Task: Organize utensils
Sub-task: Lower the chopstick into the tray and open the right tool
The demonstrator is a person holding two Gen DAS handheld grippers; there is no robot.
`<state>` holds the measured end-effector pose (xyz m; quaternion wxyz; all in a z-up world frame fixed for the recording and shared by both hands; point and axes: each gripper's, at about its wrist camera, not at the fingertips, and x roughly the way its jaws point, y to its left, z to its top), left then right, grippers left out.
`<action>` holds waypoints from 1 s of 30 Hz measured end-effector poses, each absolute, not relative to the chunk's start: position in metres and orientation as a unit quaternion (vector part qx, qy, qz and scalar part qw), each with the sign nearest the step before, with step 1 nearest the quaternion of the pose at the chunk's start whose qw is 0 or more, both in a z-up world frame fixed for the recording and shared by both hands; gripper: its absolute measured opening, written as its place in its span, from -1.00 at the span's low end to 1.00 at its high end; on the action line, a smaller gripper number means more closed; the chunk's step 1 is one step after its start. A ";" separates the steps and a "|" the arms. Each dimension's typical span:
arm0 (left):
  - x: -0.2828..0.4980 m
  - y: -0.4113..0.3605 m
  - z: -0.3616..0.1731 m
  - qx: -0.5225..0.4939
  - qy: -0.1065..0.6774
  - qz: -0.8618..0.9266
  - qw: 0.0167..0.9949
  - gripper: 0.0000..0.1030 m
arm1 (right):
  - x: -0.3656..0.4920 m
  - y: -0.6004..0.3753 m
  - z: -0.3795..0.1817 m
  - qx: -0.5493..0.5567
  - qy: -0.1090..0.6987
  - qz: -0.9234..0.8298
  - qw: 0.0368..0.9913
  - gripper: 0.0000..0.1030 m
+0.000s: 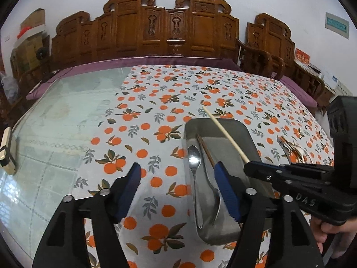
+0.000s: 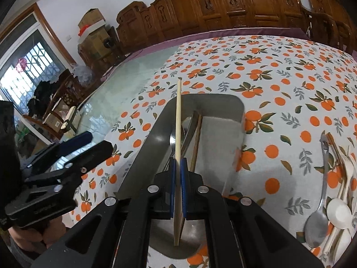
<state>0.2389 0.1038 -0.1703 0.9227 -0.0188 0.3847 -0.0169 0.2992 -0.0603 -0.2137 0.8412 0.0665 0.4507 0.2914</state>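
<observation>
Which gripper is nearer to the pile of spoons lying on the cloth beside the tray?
Right. The right gripper, above the tray, has the spoon pile on its right; the left gripper is at the tray's far side.

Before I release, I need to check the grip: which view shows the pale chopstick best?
The right wrist view: the pale chopstick runs full length, clamped between the right gripper's blue pads above the metal tray. The left wrist view shows it sideways, with the grip point hidden.
</observation>
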 end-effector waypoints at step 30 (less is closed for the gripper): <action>0.232 0.051 -0.160 -0.024 0.363 -0.061 0.929 0.72 | 0.253 -0.239 -0.179 -0.067 0.389 0.177 0.902 -0.62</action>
